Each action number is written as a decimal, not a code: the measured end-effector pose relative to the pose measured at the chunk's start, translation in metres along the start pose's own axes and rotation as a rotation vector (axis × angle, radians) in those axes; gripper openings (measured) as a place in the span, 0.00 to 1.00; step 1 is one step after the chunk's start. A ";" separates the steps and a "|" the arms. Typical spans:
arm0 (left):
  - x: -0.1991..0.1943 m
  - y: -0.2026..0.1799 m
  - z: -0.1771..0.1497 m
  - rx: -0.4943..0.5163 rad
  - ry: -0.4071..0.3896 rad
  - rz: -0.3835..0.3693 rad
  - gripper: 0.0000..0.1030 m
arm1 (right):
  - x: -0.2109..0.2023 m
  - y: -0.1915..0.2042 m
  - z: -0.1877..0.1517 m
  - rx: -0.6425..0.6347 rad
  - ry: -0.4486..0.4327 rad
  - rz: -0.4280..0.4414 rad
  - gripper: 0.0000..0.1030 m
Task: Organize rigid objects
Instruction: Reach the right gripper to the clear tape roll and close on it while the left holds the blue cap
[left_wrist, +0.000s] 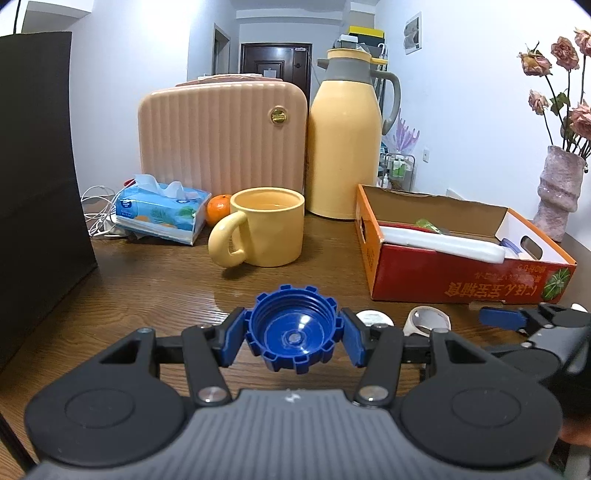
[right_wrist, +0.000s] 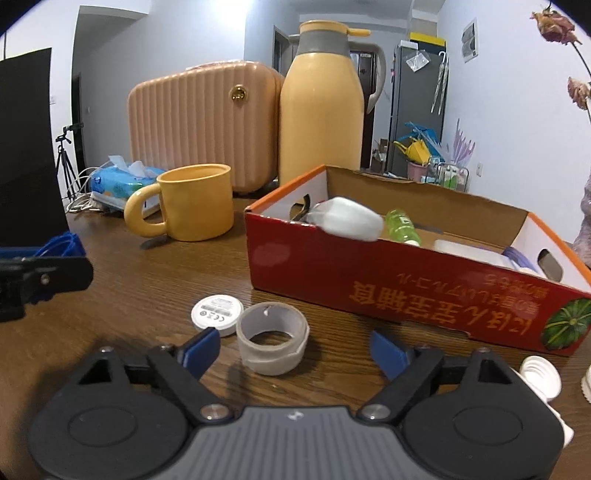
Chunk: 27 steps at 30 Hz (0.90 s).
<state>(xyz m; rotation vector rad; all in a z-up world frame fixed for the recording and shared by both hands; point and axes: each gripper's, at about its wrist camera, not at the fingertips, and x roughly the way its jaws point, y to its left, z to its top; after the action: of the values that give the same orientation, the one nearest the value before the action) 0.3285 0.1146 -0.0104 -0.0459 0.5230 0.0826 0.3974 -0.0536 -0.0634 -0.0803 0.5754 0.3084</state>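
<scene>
Clamped between the blue pads of the left claw (left_wrist: 293, 334): a blue cap (left_wrist: 293, 328), notched around its rim, hollow side facing the camera, held above the wooden table (left_wrist: 147, 280). Spread wide over the same table: right claw (right_wrist: 295, 349), gripping nothing, with a roll of tape (right_wrist: 272, 343) between its fingers, nearer the left one. Just beyond the tape, touching or nearly so, a white disc (right_wrist: 217, 314) with small print too fine to read. Cut off at the right edge, white ribbed caps (right_wrist: 541, 376). Farther back, a red cardboard box (right_wrist: 406, 288) with contents partly hidden by its wall, a yellow mug (left_wrist: 266, 230) and a yellow jug (left_wrist: 345, 129).
</scene>
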 end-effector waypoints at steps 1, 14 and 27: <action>0.000 0.000 0.000 0.000 0.000 0.000 0.53 | 0.003 0.001 0.001 0.001 0.005 0.000 0.82; 0.003 -0.001 -0.001 0.002 0.010 0.008 0.53 | 0.001 0.000 0.001 0.007 -0.009 0.072 0.40; 0.001 -0.006 -0.003 0.015 -0.009 0.005 0.53 | -0.045 -0.033 -0.014 0.025 -0.069 0.056 0.40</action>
<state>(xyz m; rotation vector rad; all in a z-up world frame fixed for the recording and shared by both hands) 0.3282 0.1084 -0.0132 -0.0300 0.5151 0.0836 0.3643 -0.0991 -0.0513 -0.0289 0.5140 0.3572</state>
